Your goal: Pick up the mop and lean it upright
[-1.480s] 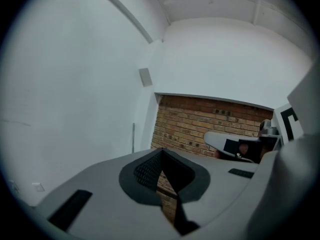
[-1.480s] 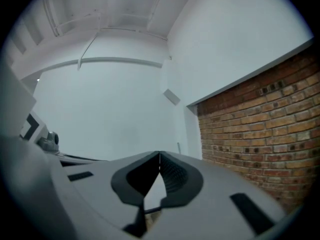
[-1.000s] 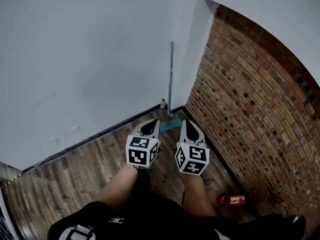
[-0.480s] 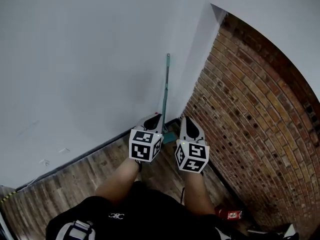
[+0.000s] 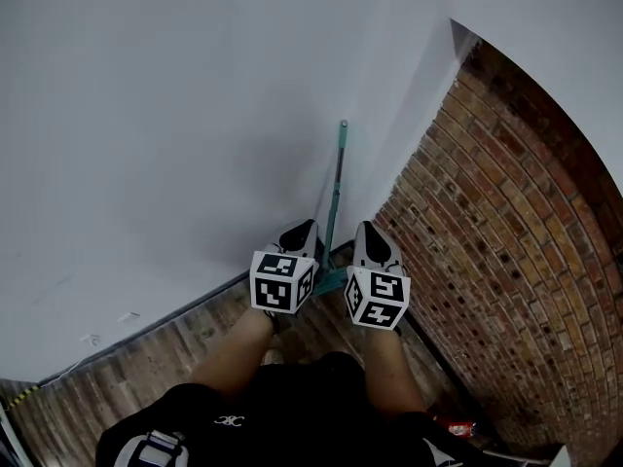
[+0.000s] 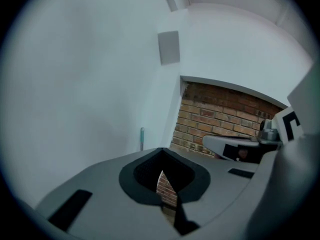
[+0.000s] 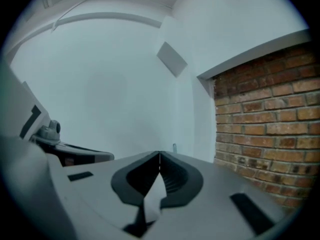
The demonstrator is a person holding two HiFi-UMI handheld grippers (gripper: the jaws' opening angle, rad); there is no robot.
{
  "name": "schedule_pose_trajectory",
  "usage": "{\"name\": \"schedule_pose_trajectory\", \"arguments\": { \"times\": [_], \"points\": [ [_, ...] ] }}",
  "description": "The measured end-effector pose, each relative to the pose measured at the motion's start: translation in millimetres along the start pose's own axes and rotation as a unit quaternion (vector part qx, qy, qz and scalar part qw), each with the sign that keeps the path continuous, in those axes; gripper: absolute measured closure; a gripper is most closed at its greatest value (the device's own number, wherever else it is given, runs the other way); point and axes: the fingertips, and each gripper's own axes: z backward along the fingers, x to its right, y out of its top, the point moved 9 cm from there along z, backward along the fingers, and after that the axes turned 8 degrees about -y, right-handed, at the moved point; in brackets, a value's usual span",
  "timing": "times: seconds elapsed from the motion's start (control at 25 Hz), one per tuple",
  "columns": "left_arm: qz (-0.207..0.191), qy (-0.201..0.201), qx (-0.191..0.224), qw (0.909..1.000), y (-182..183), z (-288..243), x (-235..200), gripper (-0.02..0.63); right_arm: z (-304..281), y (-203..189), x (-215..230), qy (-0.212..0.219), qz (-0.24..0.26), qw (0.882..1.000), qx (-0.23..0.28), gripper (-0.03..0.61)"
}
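Teal mop (image 5: pixel 337 188) stands upright in the corner, leaning on the white wall (image 5: pixel 175 115) just beside the brick wall (image 5: pixel 506 222), so the task looks finished. The left hand-held gripper (image 5: pixel 300 230) and right hand-held gripper (image 5: pixel 367 233) flank the mop's base, both closed and empty. No brand or writing is legible.

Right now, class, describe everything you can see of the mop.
The mop has a thin greyish pole with a teal top grip and a flat teal head. It stands nearly upright in the corner, seemingly leaning on the white wall beside the brick wall, head on the wooden floor. Nothing holds it.
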Motion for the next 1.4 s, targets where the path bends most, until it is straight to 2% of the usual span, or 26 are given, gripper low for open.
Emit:
{"name": "schedule_pose_trajectory", "arguments": {
  "times": [0.28, 0.36, 0.4, 0.6, 0.8, 0.96, 1.16, 1.4],
  "points": [
    [0.006, 0.035, -0.021, 0.9991, -7, -39, -32, 0.618, -88, -15, 23, 0.017, -0.011, 1.000, -0.004, 0.555],
    [0.007, 0.054, -0.021, 0.9983, -4, -54, -41, 0.617, -125, -19, 30, 0.034, -0.005, 0.999, -0.013, 0.484],
    [0.010, 0.063, -0.022, 0.9978, -2, -62, -46, 0.618, -144, -22, 34, 0.040, 0.001, 0.999, -0.022, 0.477],
    [0.020, 0.095, -0.019, 0.9951, 17, -107, -61, 0.618, -235, -26, 53, 0.062, 0.019, 0.997, -0.045, 0.474],
    [0.023, 0.140, -0.024, 0.9896, 26, -138, -75, 0.618, -314, -40, 50, 0.085, 0.042, 0.993, -0.066, 0.472],
    [0.029, 0.174, -0.025, 0.9840, 29, -149, -85, 0.617, -363, -49, 45, 0.070, 0.050, 0.993, -0.086, 0.471],
    [0.039, 0.217, -0.026, 0.9751, 29, -150, -98, 0.617, -395, -57, 31, 0.042, 0.073, 0.992, -0.094, 0.463],
    [0.042, 0.237, -0.027, 0.9701, 30, -150, -103, 0.618, -417, -64, 23, 0.015, 0.090, 0.990, -0.111, 0.456]
  ]
}}
